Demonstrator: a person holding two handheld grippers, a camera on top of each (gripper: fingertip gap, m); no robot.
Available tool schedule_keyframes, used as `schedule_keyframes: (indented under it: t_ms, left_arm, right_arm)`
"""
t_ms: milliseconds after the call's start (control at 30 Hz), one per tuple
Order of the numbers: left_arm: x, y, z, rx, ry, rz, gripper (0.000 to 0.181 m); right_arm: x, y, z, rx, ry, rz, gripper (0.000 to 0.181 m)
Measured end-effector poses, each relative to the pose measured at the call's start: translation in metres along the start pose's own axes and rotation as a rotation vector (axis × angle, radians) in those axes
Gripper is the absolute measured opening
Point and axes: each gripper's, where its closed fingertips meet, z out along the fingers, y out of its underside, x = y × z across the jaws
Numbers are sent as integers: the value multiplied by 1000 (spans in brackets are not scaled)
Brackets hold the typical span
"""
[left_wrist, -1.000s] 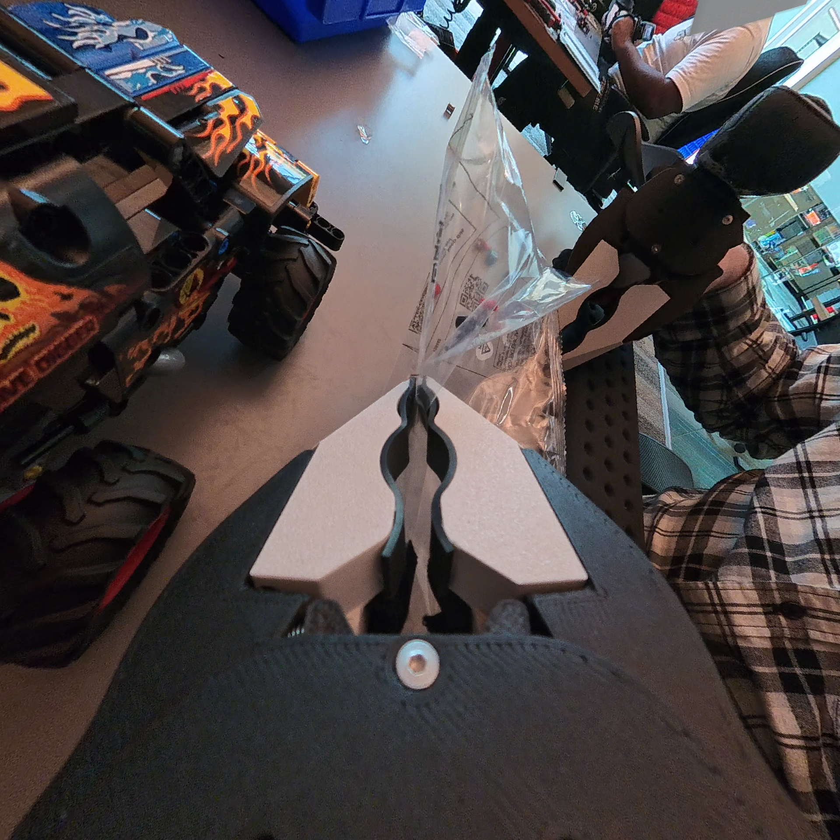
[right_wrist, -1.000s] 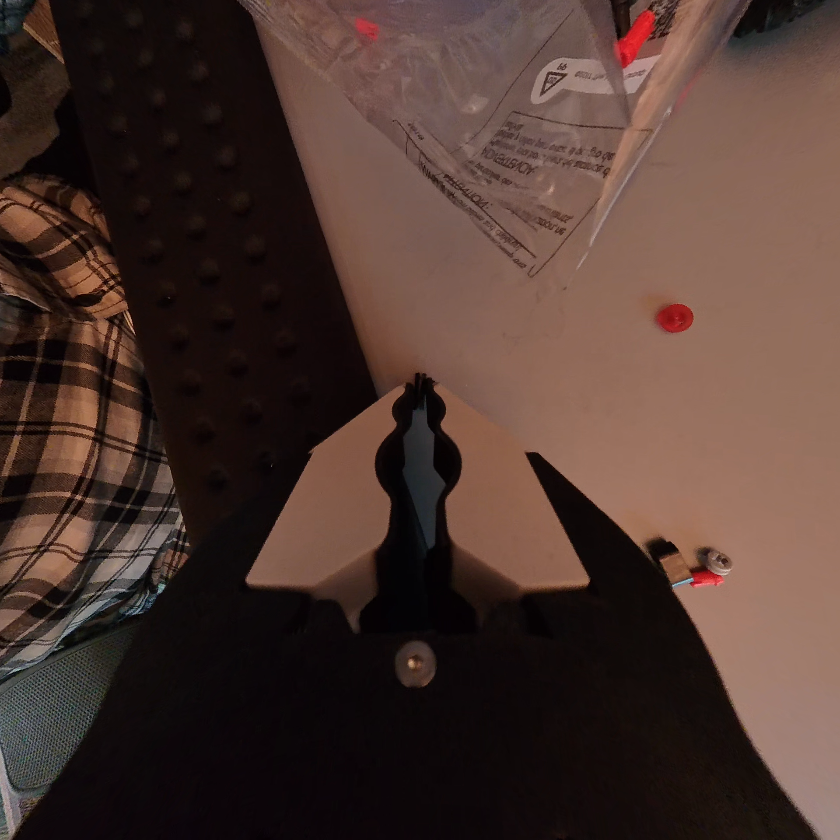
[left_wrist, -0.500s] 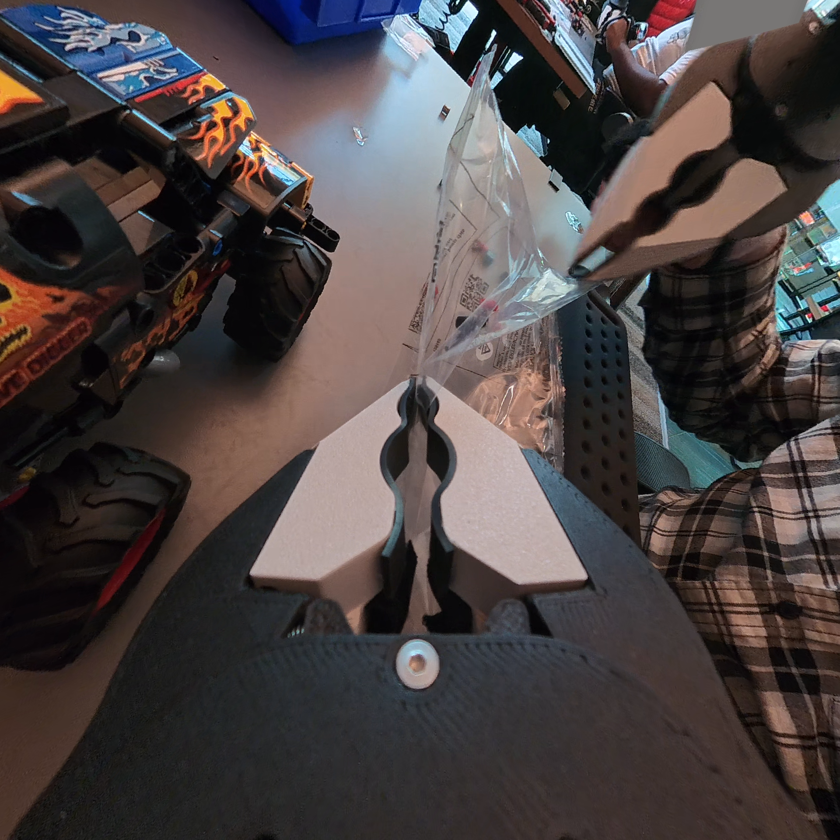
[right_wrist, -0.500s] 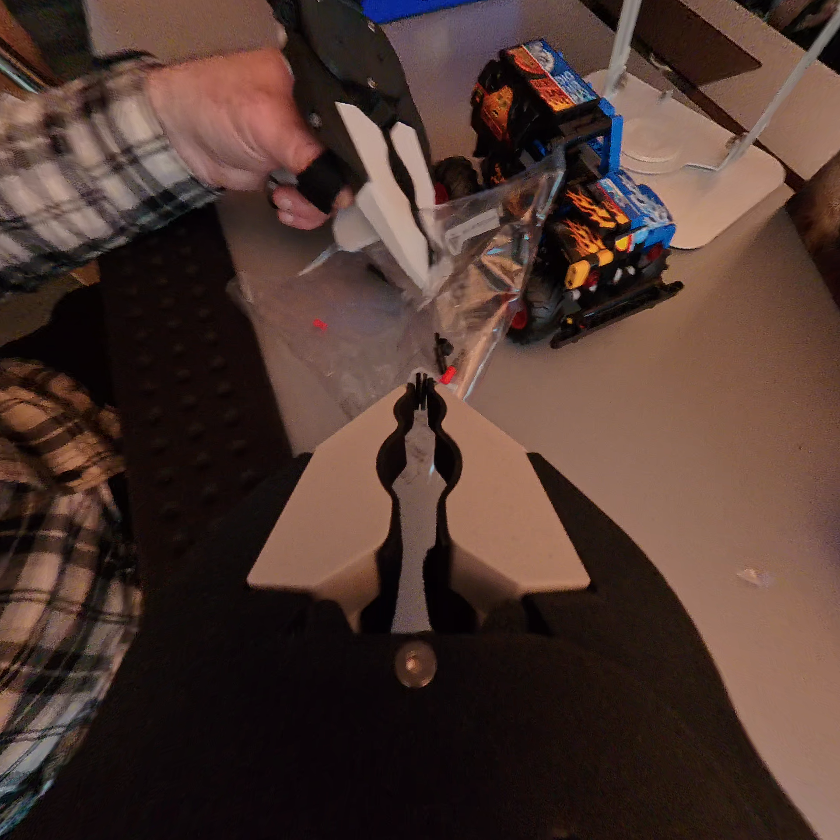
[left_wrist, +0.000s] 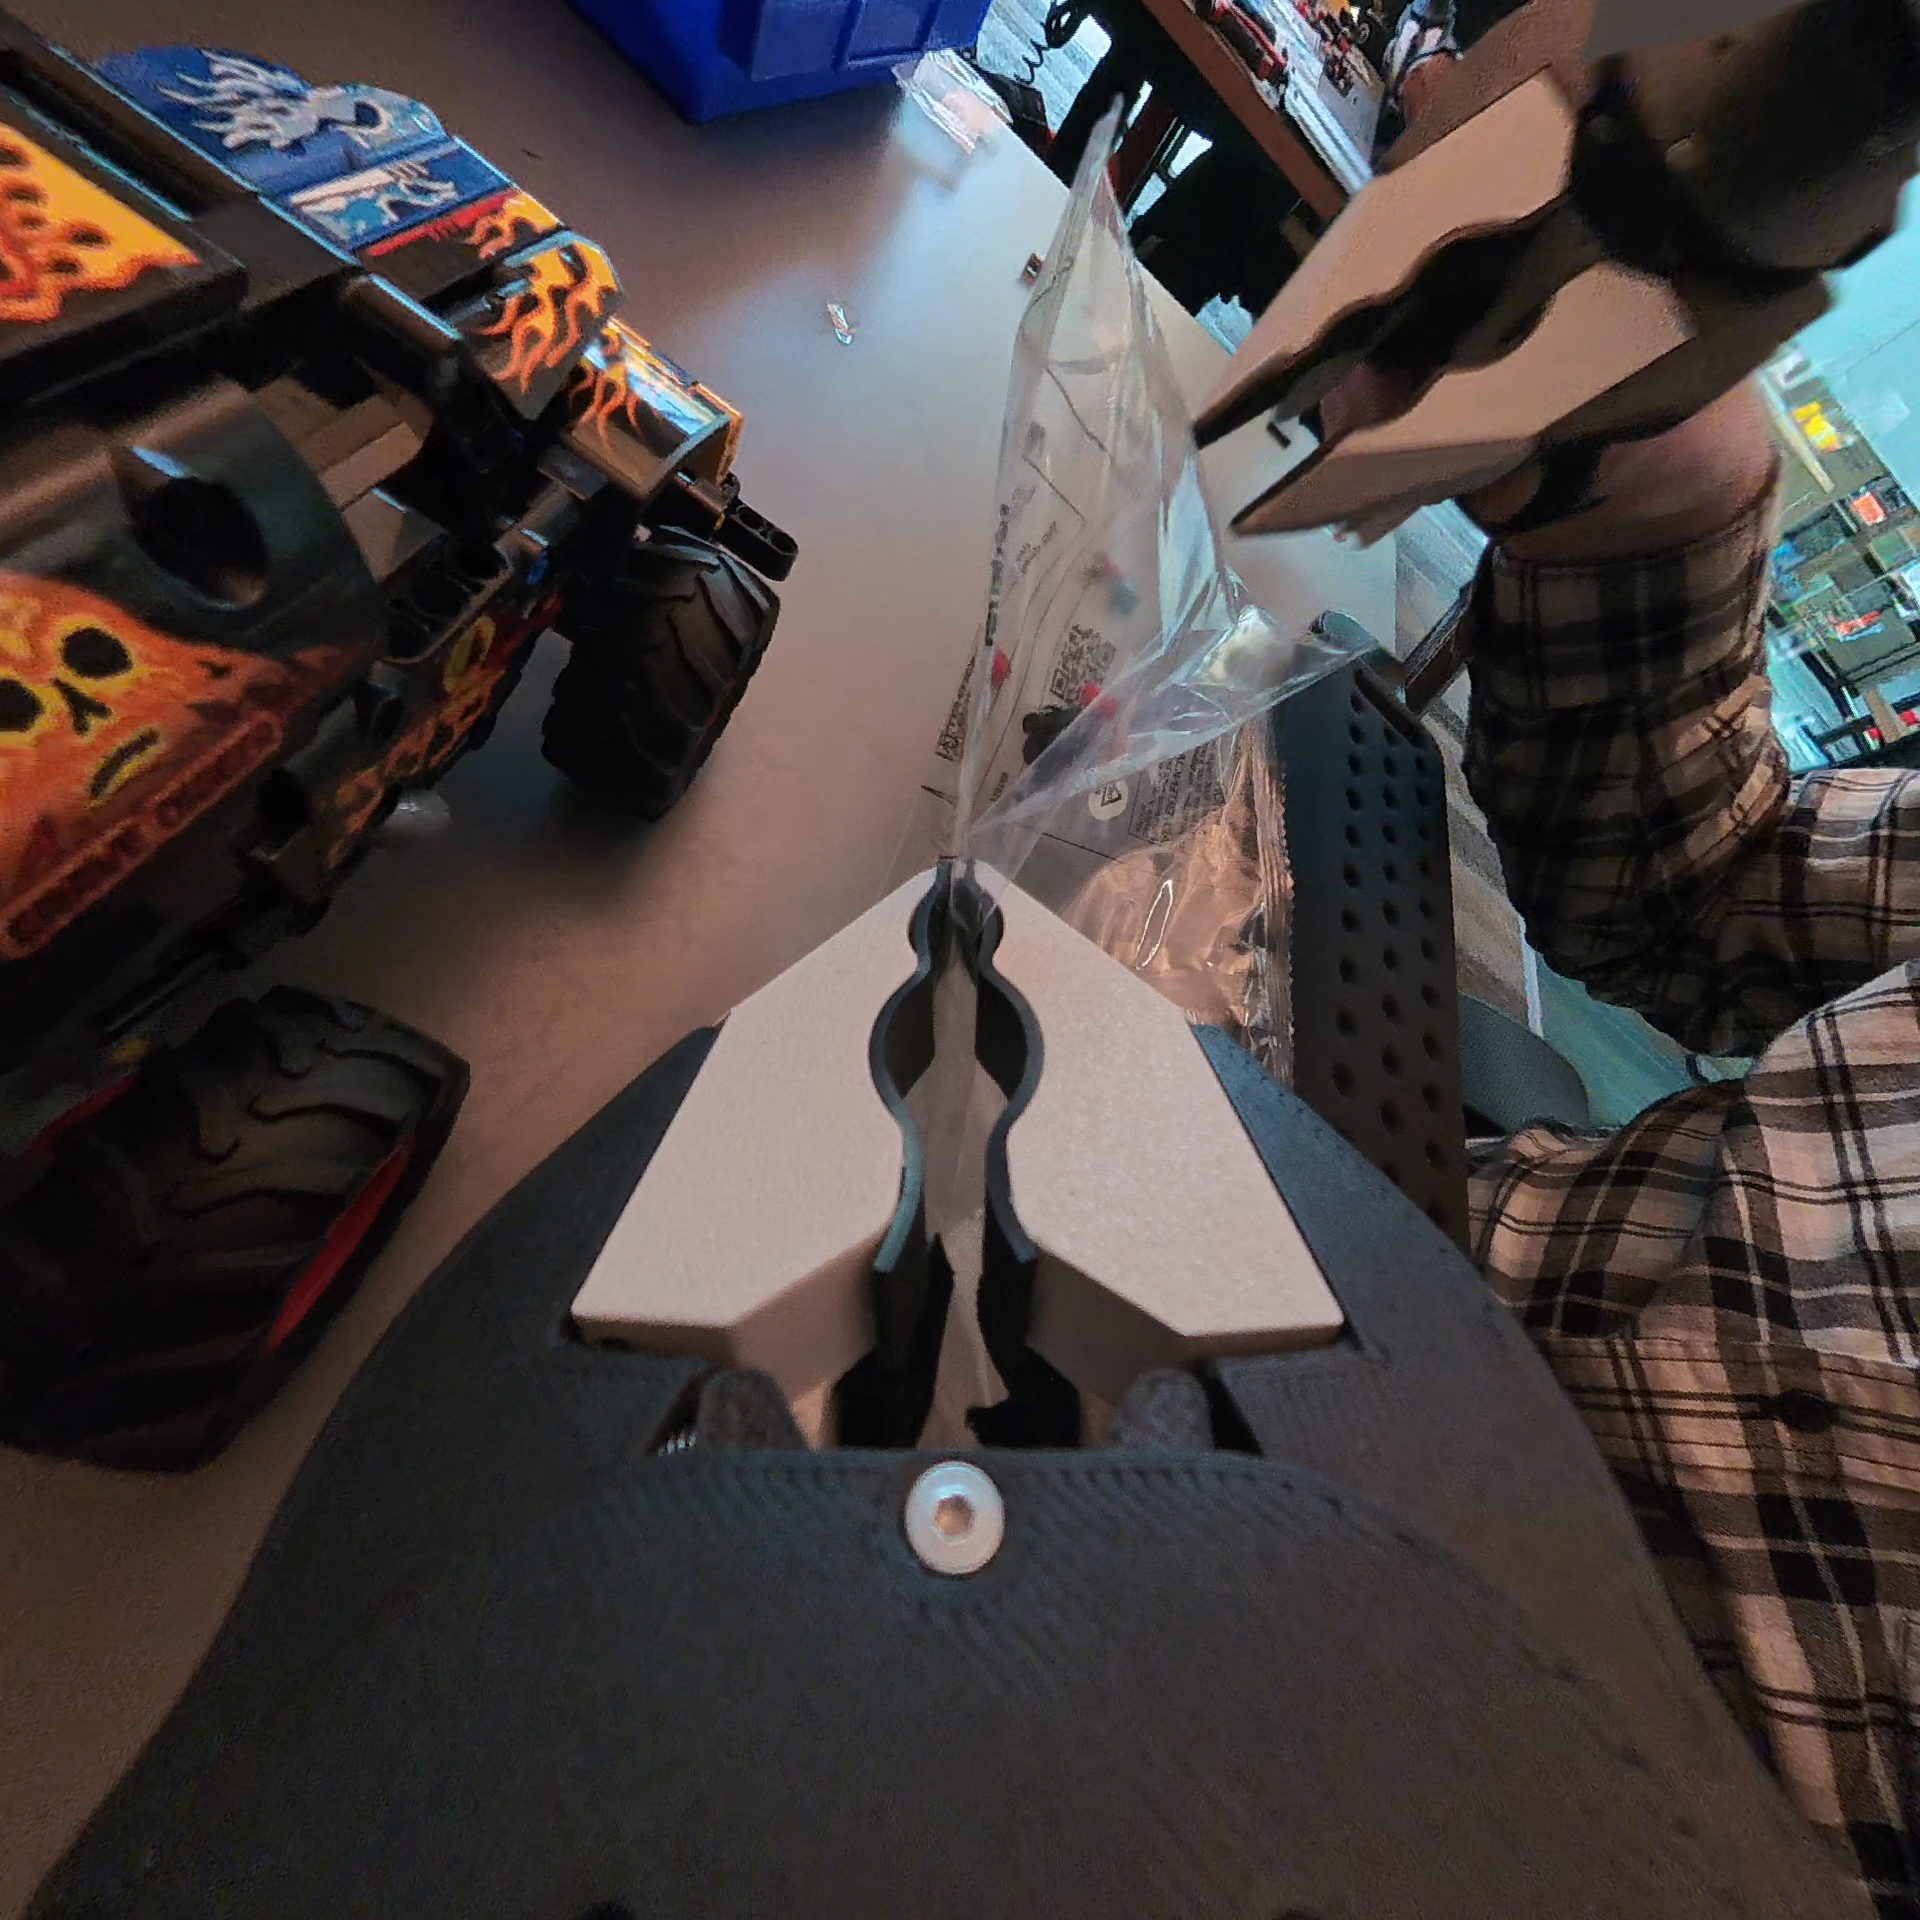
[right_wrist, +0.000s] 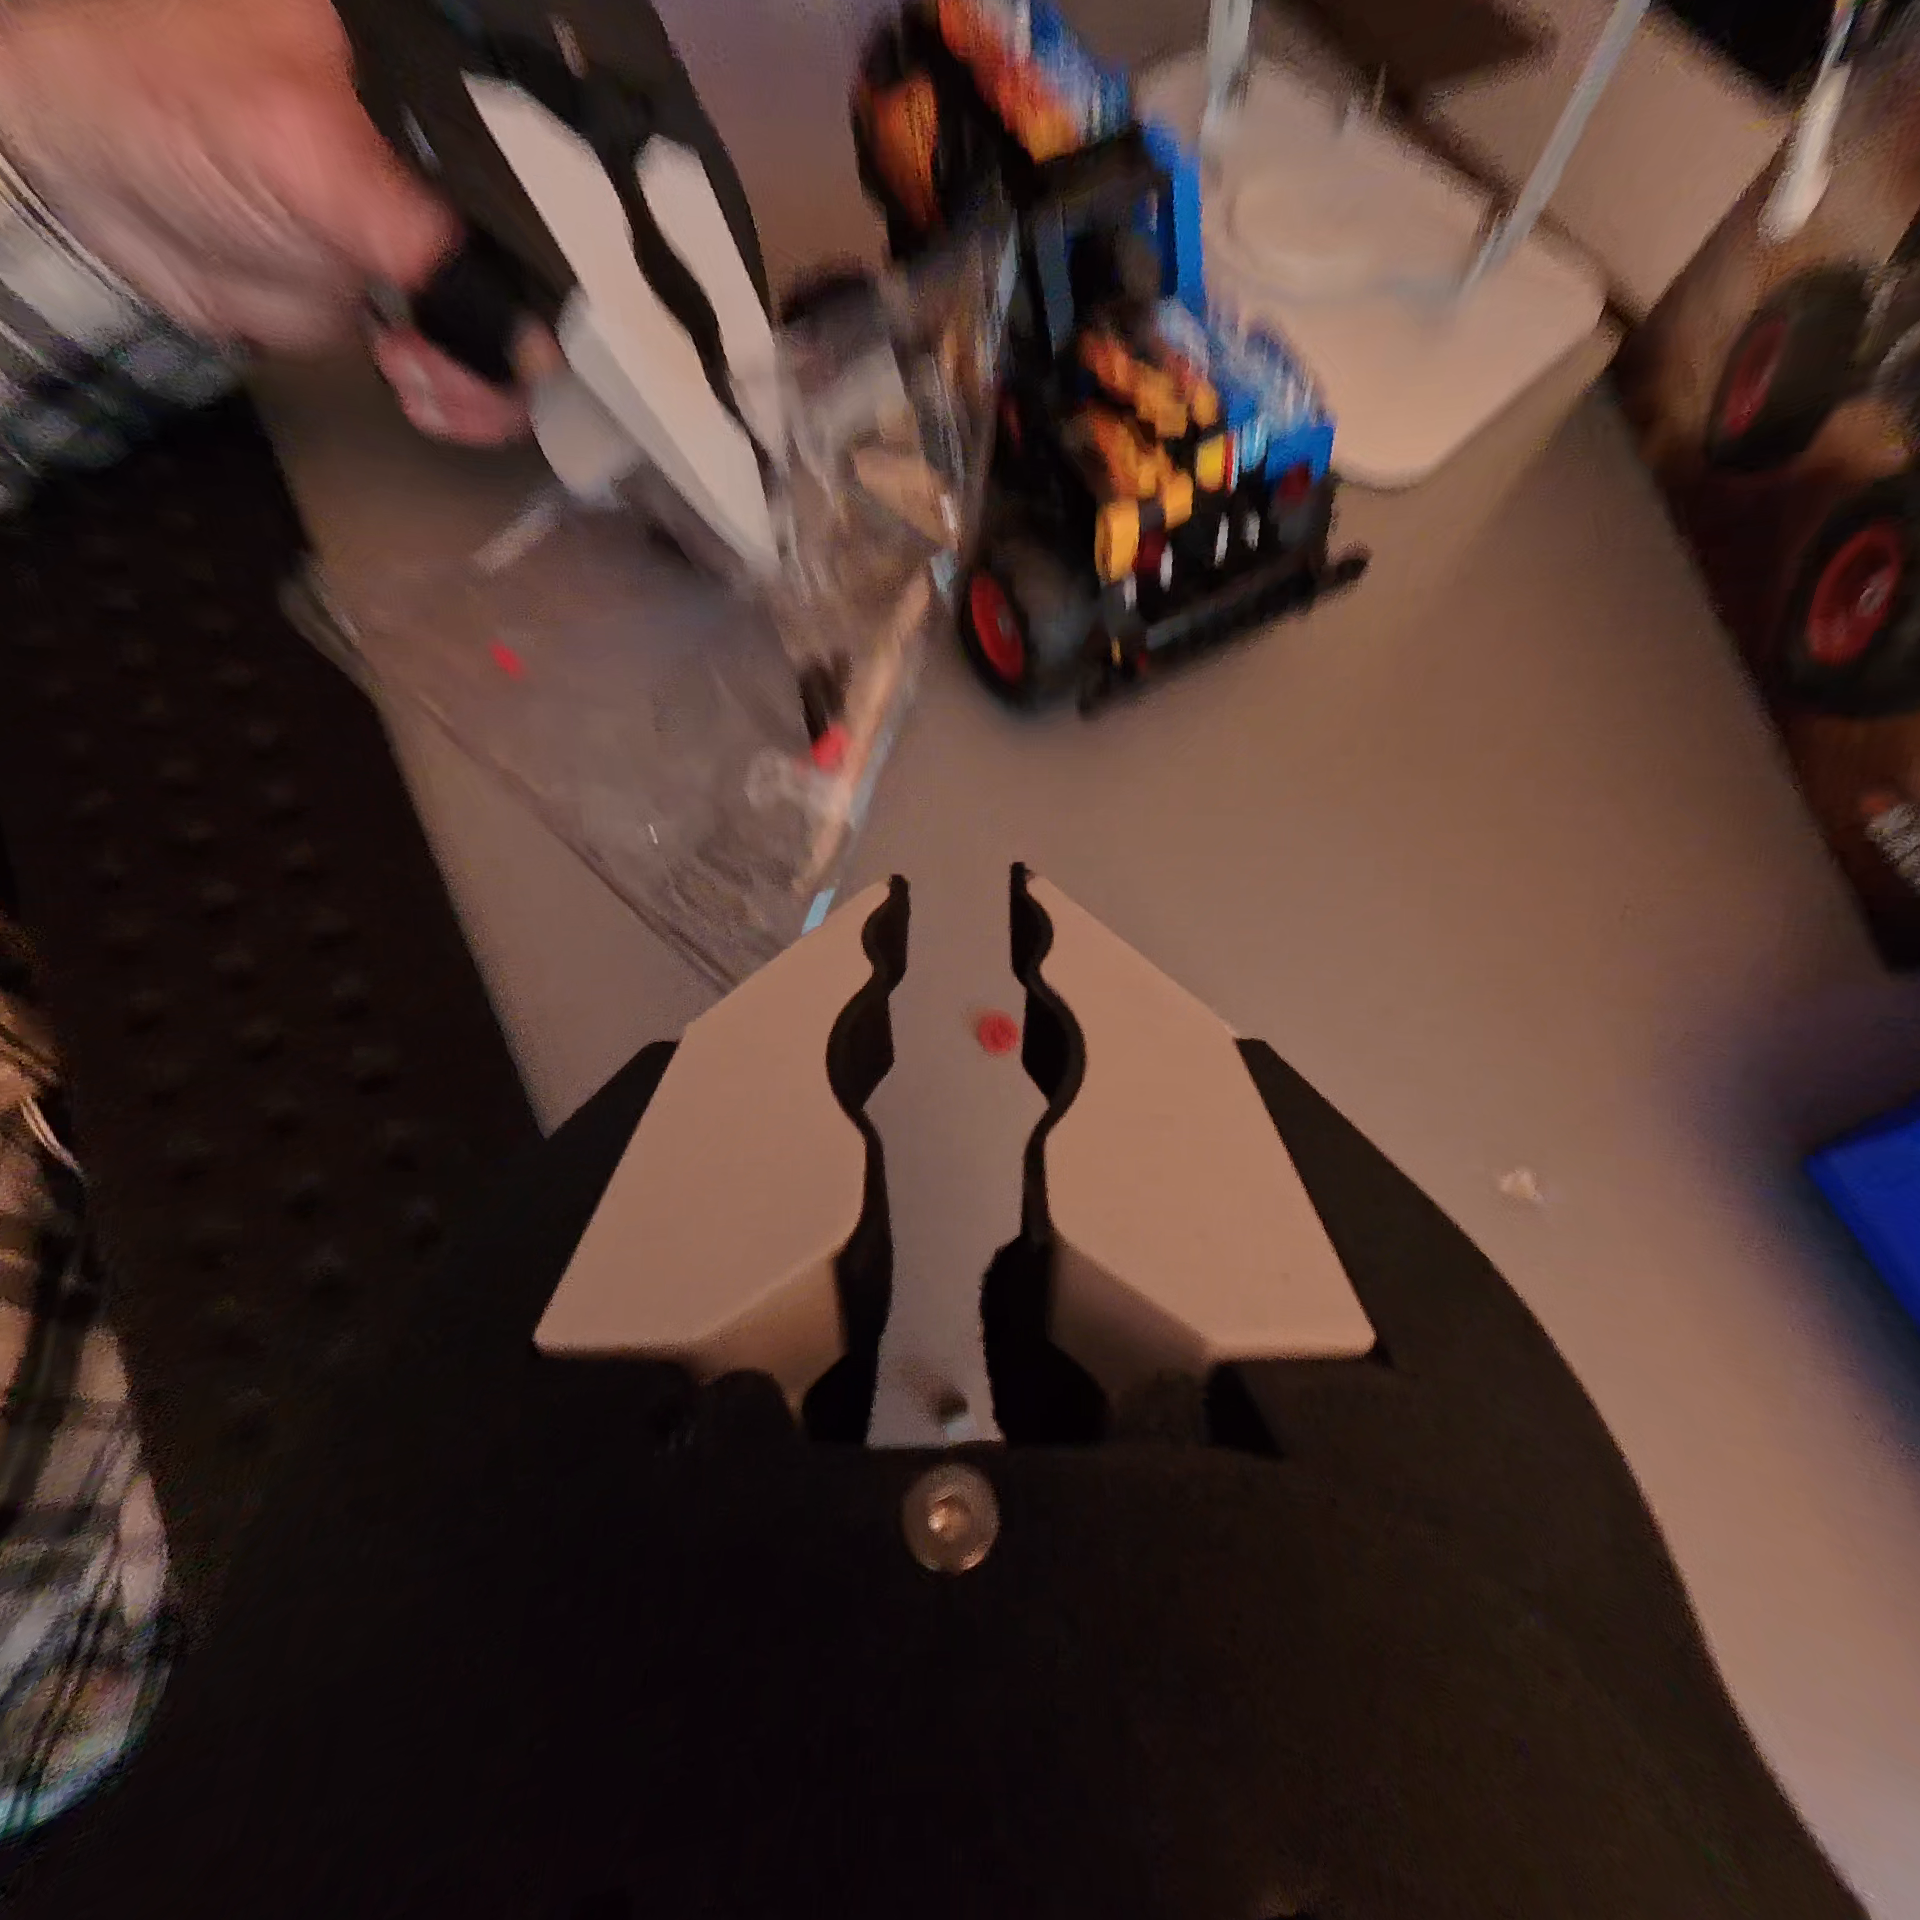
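My left gripper is shut on the corner of a clear plastic bag with small red and black parts inside, holding it up above the grey table. My right gripper is open and empty above the table, apart from the bag. In the left wrist view the right gripper hovers open at the upper right, just off the bag. A small red round piece lies on the table between my right fingers. The left gripper shows blurred in the right wrist view, held by a hand.
A toy monster truck with flame stickers stands left of the bag; it also shows in the right wrist view. A black perforated mat lies along the table edge. A blue bin and a white stand base sit farther back.
My right gripper has let go of the bag's edge, opened and pulled back and up. The freed bag edge has sagged. My left gripper still holds the bag in the same place.
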Motion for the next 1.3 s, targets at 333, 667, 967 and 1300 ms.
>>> schedule_keyframes:
  t_ms: [333,667,967,1300]
  left_arm:
    - [-4,2,-1,-8,-14,-6,0]
    - [-4,3,0,-12,-13,-7,0]
    - [-3,5,3,-23,-6,-10,0]
    - [-2,4,3,-20,3,-13,0]
  right_arm:
    - [12,68,44,-210,-76,43,14]
    - [9,59,40,-180,-75,30,8]
    - [-33,-40,0,116,-152,-124,9]
    - [-31,-35,11,43,-121,-141,16]
